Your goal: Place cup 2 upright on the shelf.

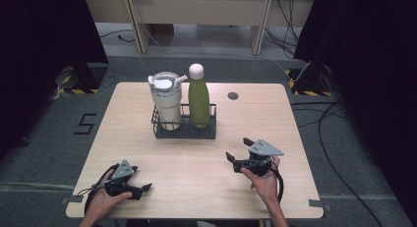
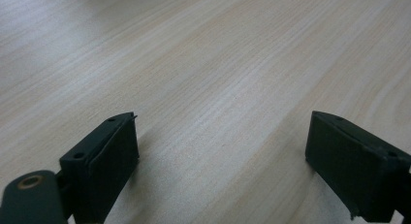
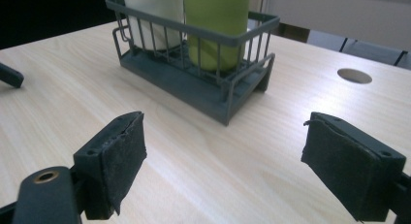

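Both your tongs, left and right, gape empty. At twelve o'clock on the pale wooden surface, the dark wire basket holds a tall green bottle and cream tumbler; a careless reach could topple them.

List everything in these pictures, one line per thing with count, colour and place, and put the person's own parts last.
table: one, light wood, centre of the high view
wire rack: one, dark grey, middle of the table toward the far side
tumbler: one, cream with a clear lid and a white straw, standing in the rack's left half
bottle: one, green with a white cap, standing in the rack's right half
round hole: one, grey, in the tabletop right of the rack
hands: two, at the table's near edge
left tool: one, black, near left corner, jaws apart over bare wood
right tool: one, black, near right, jaws apart, facing the rack
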A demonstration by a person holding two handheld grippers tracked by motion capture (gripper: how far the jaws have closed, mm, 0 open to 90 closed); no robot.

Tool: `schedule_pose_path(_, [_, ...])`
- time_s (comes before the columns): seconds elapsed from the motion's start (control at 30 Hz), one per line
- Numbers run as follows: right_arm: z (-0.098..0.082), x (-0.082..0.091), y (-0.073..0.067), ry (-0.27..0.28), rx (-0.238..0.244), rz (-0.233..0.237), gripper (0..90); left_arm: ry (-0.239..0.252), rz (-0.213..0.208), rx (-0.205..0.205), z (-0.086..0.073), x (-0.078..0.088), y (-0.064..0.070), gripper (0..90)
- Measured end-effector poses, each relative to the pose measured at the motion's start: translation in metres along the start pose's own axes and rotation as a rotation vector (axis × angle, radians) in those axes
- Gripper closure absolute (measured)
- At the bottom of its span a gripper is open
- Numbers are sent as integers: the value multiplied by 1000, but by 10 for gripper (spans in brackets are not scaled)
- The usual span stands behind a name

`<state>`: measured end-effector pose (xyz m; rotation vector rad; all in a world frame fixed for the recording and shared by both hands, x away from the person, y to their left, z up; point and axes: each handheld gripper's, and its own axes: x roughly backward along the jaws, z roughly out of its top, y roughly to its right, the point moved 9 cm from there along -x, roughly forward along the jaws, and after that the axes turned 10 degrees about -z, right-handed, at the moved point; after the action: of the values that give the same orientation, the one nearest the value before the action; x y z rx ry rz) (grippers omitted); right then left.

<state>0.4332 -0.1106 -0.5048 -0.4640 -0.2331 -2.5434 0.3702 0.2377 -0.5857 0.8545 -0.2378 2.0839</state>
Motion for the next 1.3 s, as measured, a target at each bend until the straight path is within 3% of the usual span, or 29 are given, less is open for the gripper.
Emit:
schedule_pose_path(0.73, [-18, 22, -2, -22, 9, -5, 156, 1, 1, 0, 0, 0, 0, 110])
schedule_pose_path(1.3, [-52, 29, -3, -103, -14, -4, 156, 1, 2, -1, 0, 0, 0, 110])
